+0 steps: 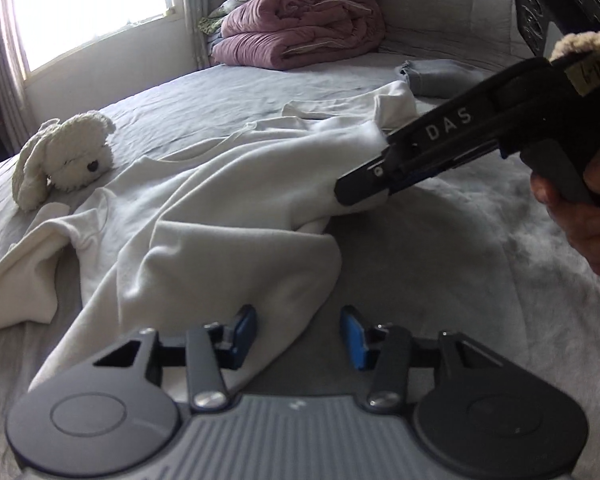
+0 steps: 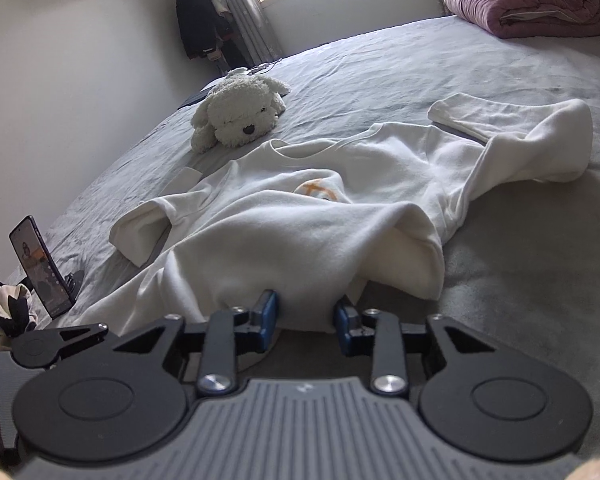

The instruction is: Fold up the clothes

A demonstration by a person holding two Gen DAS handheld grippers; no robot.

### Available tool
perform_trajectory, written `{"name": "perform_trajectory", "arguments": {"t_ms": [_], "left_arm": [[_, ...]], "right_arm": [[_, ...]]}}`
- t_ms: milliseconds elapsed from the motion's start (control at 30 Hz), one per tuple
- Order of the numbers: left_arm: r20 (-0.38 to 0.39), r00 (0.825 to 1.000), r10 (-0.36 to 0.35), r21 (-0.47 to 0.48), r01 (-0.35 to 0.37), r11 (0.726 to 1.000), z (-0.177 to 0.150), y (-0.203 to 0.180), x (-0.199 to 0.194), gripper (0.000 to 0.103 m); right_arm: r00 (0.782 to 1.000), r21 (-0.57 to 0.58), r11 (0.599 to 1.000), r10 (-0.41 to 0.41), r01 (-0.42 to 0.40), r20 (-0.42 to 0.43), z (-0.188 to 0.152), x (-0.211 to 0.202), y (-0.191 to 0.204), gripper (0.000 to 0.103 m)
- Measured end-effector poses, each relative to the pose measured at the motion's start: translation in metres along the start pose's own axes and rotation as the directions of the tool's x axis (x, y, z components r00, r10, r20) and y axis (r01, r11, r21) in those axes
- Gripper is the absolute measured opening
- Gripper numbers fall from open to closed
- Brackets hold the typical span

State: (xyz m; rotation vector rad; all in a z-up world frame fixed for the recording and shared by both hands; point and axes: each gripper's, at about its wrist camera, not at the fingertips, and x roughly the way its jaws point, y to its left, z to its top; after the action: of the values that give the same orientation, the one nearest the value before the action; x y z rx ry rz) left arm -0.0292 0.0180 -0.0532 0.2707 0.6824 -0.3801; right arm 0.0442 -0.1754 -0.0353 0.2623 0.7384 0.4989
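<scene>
Pretty bright bedroom: daylight blows out the window (image 1: 92, 8) in the upper left, grey curtains (image 2: 246, 8) beside it. Plain white wall (image 2: 80, 80) on the left, and a big bed (image 1: 440, 280) with grey bedding fills most of the frame.

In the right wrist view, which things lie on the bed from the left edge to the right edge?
phone → plush dog → white sweatshirt → folded purple quilt
</scene>
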Motion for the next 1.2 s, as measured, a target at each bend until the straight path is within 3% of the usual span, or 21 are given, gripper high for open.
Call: {"name": "perform_trajectory", "arguments": {"t_ms": [33,133,267,367,533,700,900,967,1000,1200], "left_arm": [[0.002,1.0,0.009,-0.006,-0.009,1.0,0.001,0.001,0.001,0.032],[0.022,0.999,0.023,-0.027,-0.023,0.999,0.002,0.004,-0.004,0.011],[0.1,0.995,-0.013,-0.101,0.023,0.995,0.007,0.013,-0.031,0.009],[0.168,0.983,-0.08,-0.183,0.111,0.977,0.011,0.025,-0.054,0.009],[0.264,0.948,-0.176,-0.332,0.261,0.906,0.013,0.051,-0.076,0.009],[0.255,0.95,-0.179,-0.452,0.281,0.846,0.011,0.071,-0.065,0.008],[0.197,0.964,-0.181,-0.559,0.262,0.787,0.007,0.088,-0.041,0.008],[0.18,0.967,-0.177,-0.578,0.25,0.777,0.006,0.09,-0.037,0.008],[0.176,0.969,-0.174,-0.583,0.245,0.774,0.005,0.091,-0.035,0.008],[0.169,0.971,-0.166,-0.6,0.235,0.764,0.004,0.092,-0.035,0.008]], "right_arm": [[1.0,0.009,1.0,0.001,-0.001,0.006,0.001,0.0,-0.001,0.017],[0.998,0.003,1.0,-0.012,0.012,0.055,0.005,-0.01,0.002,0.01],[0.989,-0.033,0.999,-0.026,0.031,0.143,0.015,-0.035,0.013,0.008],[0.979,-0.041,0.999,-0.028,0.037,0.2,0.022,-0.054,0.017,0.007],[0.971,-0.037,0.998,-0.035,0.045,0.235,0.03,-0.07,0.015,0.007],[0.985,0.029,0.998,-0.054,0.05,0.166,0.029,-0.048,-0.001,0.008],[0.994,0.086,0.995,-0.06,0.052,0.093,0.023,-0.036,-0.012,0.022],[0.993,0.087,0.995,-0.06,0.052,0.097,0.021,-0.038,-0.011,0.05],[0.993,0.088,0.995,-0.061,0.052,0.1,0.019,-0.039,-0.011,0.055],[0.998,0.082,0.996,-0.032,0.027,0.058,0.014,-0.041,-0.006,0.058]]}}
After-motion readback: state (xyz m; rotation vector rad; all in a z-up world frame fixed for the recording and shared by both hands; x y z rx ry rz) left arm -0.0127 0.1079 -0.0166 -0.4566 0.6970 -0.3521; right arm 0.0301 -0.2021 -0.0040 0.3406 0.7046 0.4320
